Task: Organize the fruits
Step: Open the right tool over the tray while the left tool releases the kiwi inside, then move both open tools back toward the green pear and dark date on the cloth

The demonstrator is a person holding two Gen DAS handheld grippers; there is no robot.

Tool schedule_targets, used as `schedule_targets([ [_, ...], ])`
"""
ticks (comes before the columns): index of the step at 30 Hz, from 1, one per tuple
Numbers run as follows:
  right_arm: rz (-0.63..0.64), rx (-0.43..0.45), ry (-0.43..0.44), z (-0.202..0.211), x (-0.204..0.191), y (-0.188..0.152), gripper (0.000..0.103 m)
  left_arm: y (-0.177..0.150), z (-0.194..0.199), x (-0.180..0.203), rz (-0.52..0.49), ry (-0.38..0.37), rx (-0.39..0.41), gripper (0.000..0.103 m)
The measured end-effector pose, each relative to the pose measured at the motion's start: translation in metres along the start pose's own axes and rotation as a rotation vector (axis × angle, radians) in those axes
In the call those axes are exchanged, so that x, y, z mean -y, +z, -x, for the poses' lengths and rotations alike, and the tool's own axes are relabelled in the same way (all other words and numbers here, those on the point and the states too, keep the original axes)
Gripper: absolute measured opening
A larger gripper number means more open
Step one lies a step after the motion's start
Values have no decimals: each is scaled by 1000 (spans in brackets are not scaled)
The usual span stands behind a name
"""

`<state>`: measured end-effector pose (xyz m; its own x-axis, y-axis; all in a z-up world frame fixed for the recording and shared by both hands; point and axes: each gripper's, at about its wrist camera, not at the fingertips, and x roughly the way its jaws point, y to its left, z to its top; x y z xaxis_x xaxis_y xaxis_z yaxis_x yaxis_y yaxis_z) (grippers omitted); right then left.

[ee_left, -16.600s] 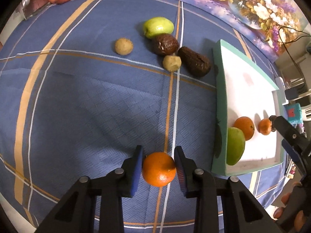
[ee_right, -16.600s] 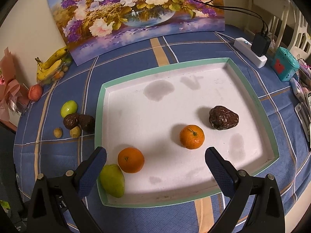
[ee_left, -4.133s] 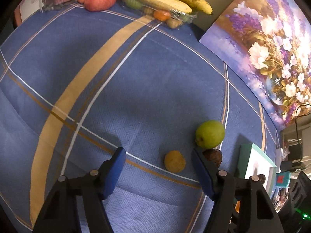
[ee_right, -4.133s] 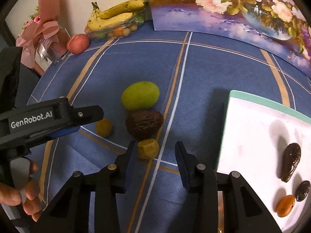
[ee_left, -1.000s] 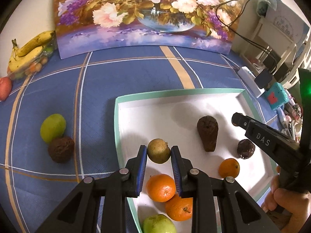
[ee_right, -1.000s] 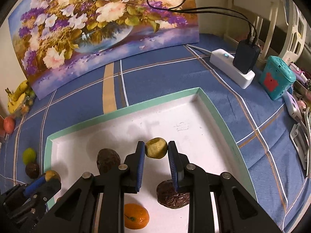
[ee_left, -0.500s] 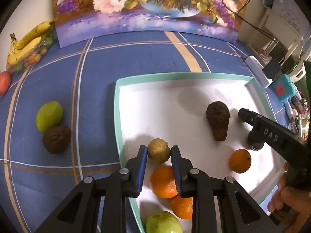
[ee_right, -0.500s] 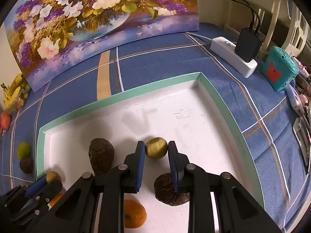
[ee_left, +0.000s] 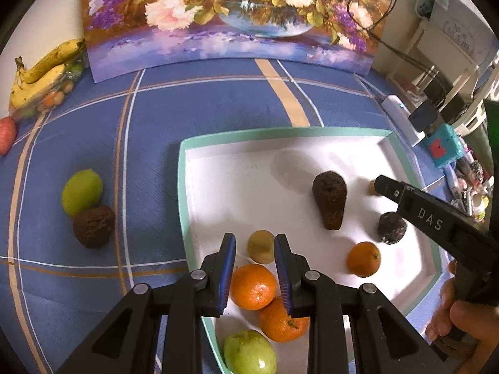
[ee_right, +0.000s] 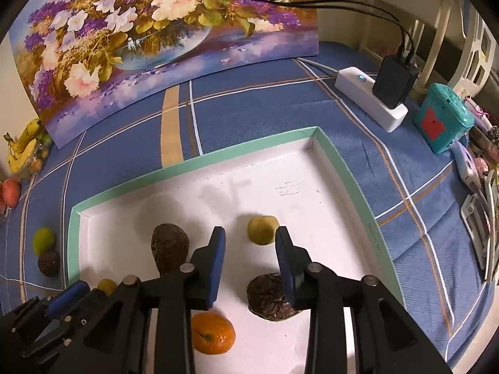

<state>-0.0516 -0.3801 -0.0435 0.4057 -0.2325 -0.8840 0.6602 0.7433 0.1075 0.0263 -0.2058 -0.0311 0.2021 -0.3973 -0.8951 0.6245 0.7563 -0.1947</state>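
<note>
A white tray with a teal rim (ee_left: 182, 187) (ee_right: 193, 162) lies on the blue cloth. In the left wrist view my left gripper (ee_left: 254, 251) is open above the tray's near left, with a small yellow-brown fruit (ee_left: 261, 246) lying on the tray just beyond its fingertips. Two oranges (ee_left: 253, 286), a green fruit (ee_left: 249, 357), a small orange (ee_left: 364, 259) and dark fruits (ee_left: 330, 204) lie in the tray. In the right wrist view my right gripper (ee_right: 249, 243) is open, with a small yellow fruit (ee_right: 263, 229) on the tray just ahead of it.
A green fruit (ee_left: 81, 191) and a dark brown fruit (ee_left: 93, 226) lie on the cloth left of the tray. Bananas (ee_left: 43, 68) and a flower painting (ee_left: 230, 15) stand at the back. A power strip (ee_right: 371, 103) and a teal box (ee_right: 444, 121) sit right.
Both grippers have opened and let go of their small fruits, which now rest on the tray. Both have drawn back slightly.
</note>
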Motion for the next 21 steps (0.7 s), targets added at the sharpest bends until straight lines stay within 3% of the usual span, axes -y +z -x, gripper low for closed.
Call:
schedule_targets([
  [7, -9, 7, 24, 21, 1, 3, 34, 6, 24, -11, 53, -13, 31, 29],
  [21, 96, 33, 36, 55, -23, -4, 34, -2, 56, -81, 278, -1, 85, 29],
])
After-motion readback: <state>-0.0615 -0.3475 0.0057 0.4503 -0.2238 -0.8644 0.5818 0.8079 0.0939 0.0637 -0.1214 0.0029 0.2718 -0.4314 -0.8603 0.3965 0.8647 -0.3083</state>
